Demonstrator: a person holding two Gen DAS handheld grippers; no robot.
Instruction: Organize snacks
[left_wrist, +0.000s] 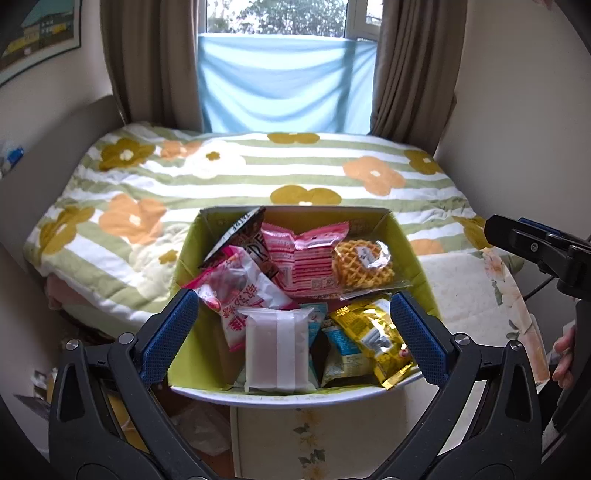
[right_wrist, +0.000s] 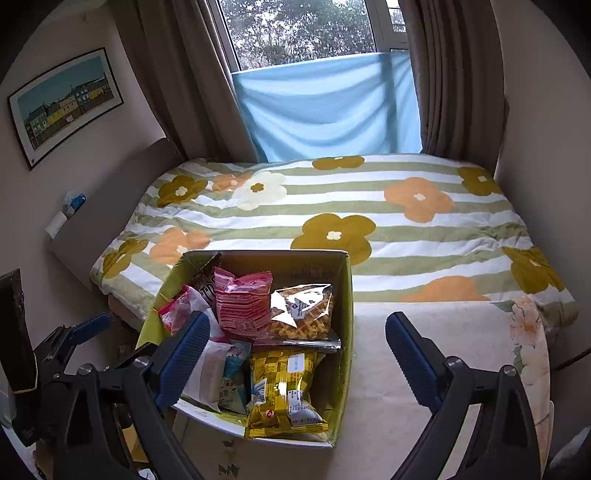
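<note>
An open cardboard box (left_wrist: 406, 236) with a green lining holds several snack packs: a pink packet (left_wrist: 303, 254), a clear-wrapped waffle (left_wrist: 364, 264), a gold packet (left_wrist: 373, 332), a pale translucent pack (left_wrist: 277, 347) and a white-and-pink bag (left_wrist: 236, 291). My left gripper (left_wrist: 293, 314) hovers open over the box's near end, with nothing gripped. In the right wrist view the box (right_wrist: 345, 295) sits left of centre. My right gripper (right_wrist: 298, 321) stands wide open and empty above its right wall, over the gold packet (right_wrist: 284, 391). Each gripper shows at the edge of the other's view.
The box rests on a table with a cream floral cloth (right_wrist: 424, 325), bare to the box's right. Behind lies a bed with a striped flower quilt (right_wrist: 369, 206), then brown curtains and a blue cloth at the window. A person's hand (left_wrist: 565, 354) holds the right tool.
</note>
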